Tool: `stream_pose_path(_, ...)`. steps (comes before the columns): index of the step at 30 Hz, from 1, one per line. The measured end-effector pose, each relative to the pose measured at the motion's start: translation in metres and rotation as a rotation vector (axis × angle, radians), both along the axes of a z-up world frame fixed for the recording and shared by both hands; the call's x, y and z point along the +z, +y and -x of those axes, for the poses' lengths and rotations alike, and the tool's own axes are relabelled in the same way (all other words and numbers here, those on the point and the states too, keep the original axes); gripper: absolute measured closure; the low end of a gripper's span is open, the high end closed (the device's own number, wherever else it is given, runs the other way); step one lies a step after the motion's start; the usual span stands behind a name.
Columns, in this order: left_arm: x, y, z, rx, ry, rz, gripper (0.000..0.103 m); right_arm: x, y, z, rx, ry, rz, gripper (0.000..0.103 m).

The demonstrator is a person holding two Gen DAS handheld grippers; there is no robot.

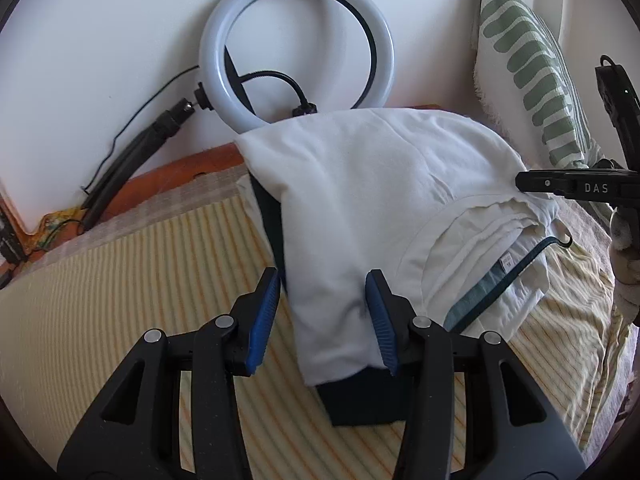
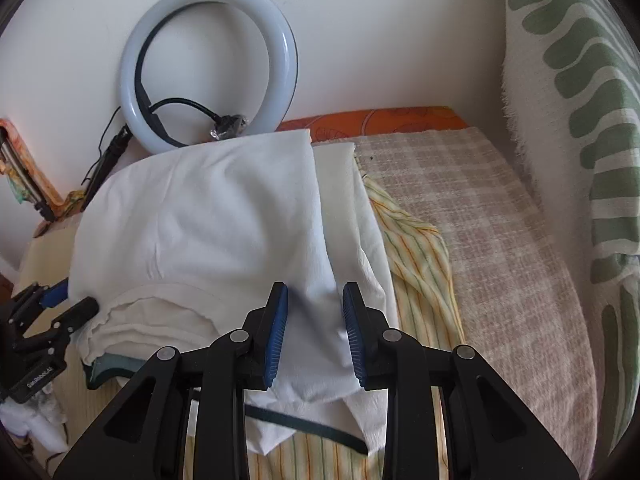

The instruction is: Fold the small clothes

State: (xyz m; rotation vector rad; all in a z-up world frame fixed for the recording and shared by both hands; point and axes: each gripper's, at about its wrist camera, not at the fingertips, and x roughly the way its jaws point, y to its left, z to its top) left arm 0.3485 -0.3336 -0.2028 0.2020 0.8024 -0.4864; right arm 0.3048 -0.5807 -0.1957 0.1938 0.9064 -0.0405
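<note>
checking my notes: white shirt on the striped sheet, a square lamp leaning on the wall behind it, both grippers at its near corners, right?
Not quite: the lamp is a ring, not square, as the left wrist view shows. The rest holds: white shirt on the striped sheet, left gripper and right gripper at its near corners.

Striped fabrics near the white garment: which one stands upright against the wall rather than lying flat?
The green-and-white striped pillow at the right stands on edge. The yellow striped sheet lies flat under the white garment.
</note>
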Motion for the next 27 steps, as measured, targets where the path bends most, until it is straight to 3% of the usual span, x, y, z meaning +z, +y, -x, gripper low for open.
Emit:
stream_pose_path(10, 0.054, 0.035, 0.045, 0.034, -0.051, 0.049, 0.057, 0.056, 0.026, 0.043, -0.004, -0.118, 0.037, 0.076)
stream_pose_path(13, 0.076, 0.042, 0.065, 0.032, -0.077, 0.065, 0.051, 0.074, 0.037, 0.058, 0.003, -0.150, 0.046, 0.076)
stream_pose_path(18, 0.114, 0.052, 0.104, 0.023, -0.144, 0.090, 0.049, 0.108, 0.059, 0.090, 0.005, -0.205, 0.082, 0.076)
stream_pose_path(21, 0.135, 0.060, 0.128, 0.019, -0.176, 0.117, 0.039, 0.123, 0.070, 0.108, 0.011, -0.232, 0.101, 0.076)
stream_pose_path(26, 0.157, 0.070, 0.165, 0.020, -0.226, 0.147, 0.035, 0.143, 0.088, 0.142, 0.011, -0.283, 0.135, 0.066)
stream_pose_path(27, 0.160, 0.073, 0.174, 0.022, -0.231, 0.162, 0.032, 0.146, 0.092, 0.149, 0.006, -0.294, 0.143, 0.060)
